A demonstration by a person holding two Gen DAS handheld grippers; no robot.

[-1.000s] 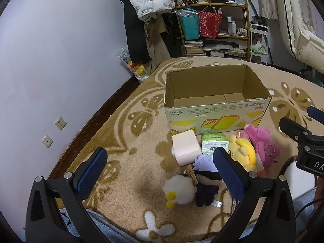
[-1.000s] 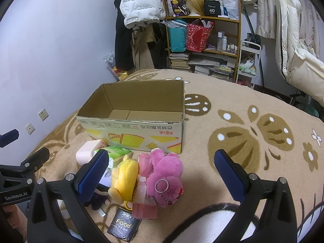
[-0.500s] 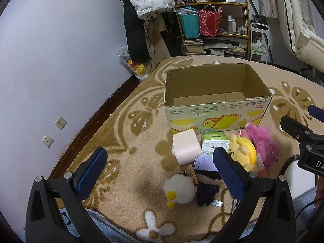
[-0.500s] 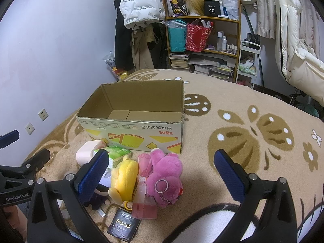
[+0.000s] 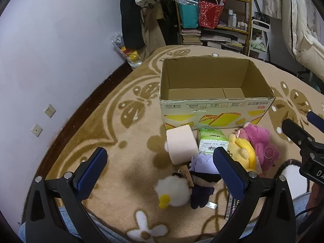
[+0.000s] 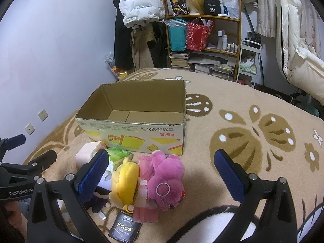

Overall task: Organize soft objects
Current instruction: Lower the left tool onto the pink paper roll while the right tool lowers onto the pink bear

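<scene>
Meanwhile, both the left gripper point(image 5: 160, 174) and right gripper point(image 6: 162, 174) are hovering with jaws spread wide and empty, while soft toys are lying heaped just in front of the empty cardboard box point(image 6: 133, 129). Taking the pink plush point(image 6: 166, 176), nearest the box, by its body seems wisest.

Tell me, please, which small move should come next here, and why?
Probably lower the right gripper onto the pink plush. Both grippers are open and hold nothing, the cardboard box looks empty, and that plush lies nearest between the right fingers, on top of the pile.
</scene>
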